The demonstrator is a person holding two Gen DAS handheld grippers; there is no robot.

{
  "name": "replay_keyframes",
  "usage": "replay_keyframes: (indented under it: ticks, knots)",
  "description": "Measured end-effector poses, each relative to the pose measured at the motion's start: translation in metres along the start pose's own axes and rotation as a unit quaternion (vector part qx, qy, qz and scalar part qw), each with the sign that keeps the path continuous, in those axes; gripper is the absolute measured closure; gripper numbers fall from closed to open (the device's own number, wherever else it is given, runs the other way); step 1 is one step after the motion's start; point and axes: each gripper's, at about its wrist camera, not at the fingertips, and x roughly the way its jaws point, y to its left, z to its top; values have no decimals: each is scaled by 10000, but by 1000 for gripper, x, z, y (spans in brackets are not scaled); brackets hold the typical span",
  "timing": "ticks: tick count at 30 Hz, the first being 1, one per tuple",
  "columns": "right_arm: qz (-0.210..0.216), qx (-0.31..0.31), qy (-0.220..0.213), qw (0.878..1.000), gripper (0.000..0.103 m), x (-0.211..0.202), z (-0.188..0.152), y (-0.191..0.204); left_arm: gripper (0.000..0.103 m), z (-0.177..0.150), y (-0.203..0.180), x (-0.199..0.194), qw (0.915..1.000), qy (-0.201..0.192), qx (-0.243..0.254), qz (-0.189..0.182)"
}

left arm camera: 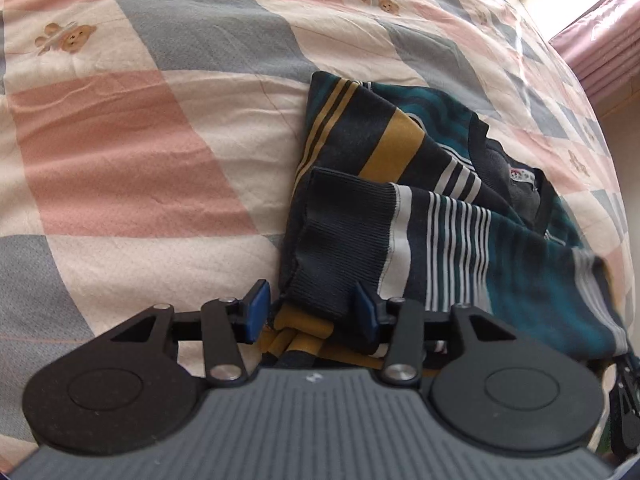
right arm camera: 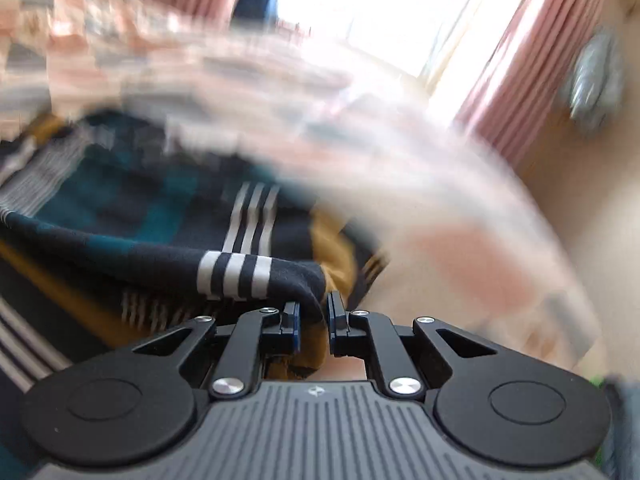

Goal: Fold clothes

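One striped sweater (left arm camera: 436, 184) on quilted bed (left arm camera: 132, 140). Left gripper (left arm camera: 311, 312) jaws spread around ribbed cuff; right gripper (right arm camera: 313, 318) pinching fold (blurred view).

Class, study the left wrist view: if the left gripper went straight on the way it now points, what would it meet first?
The left gripper would probably meet the striped sweater first: its dark ribbed cuff already lies between the wide-apart jaws. Depth is unclear; the patchwork quilt lies beyond.
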Motion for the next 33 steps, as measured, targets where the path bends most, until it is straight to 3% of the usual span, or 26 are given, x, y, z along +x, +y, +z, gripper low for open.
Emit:
replay_keyframes:
  ticks: [2,3,5,7,9,11,13,15,18,21,22,23,25,27,28,29,31,33]
  knots:
    - [-48,-736,300,9968,94,-1,-14,9,61,-1,-3,0,9999,2,86,68]
    - [211,-1148,1013,9880,102,13,-27,16,61,-1,-4,1,9999,8,110,107]
    - [652,-1064,1703,9775,103,23,-49,10,60,0,-6,0,9997,30,149,168]
    - [960,-258,1789,9788,103,21,-46,-19,60,2,-10,-3,9992,14,307,256]
    - [1181,876,1826,9721,96,20,-36,-58,63,3,-14,-7,9982,-23,484,351]
    - [1481,2360,1701,9452,74,29,-24,-102,63,4,-16,-8,9977,-42,553,395]
    - [1730,3883,1631,8903,64,51,-21,-143,66,5,-19,-9,9974,-61,570,436]
    - [1896,5255,1533,8151,65,78,-26,-175,72,5,-26,-16,9967,-198,662,428]
    - [2013,6792,2003,6768,65,129,-48,-200,73,1,-49,-32,9924,-488,1089,294]
    - [2178,7804,2261,5408,65,162,-76,-197,73,-9,-82,-40,9829,-656,1722,26]
    - [2228,7970,2319,5112,65,170,-83,-194,73,-13,-94,-38,9796,-634,1905,-81]
    - [2288,8014,2393,4982,65,177,-84,-189,73,-16,-104,-34,9769,-584,2046,-195]
    - [2353,7961,2456,5006,70,185,-80,-182,73,-22,-122,-25,9717,-459,2286,-375]
    - [2460,7808,2388,5223,88,190,-69,-182,73,-30,-136,-13,9668,-304,2484,-520]
    - [2423,7653,2379,5467,94,192,-61,-185,73,-34,-141,-6,9628,-199,2631,-580]
    - [2345,7363,2384,5883,95,193,-48,-189,73,-39,-146,2,9583,-74,2800,-559]
    - [2267,6568,2206,6845,97,192,-14,-192,73,-50,-151,19,9494,177,3114,-361]
    - [2136,5218,1741,8073,100,182,34,-183,72,-57,-149,27,9449,197,3256,-274]
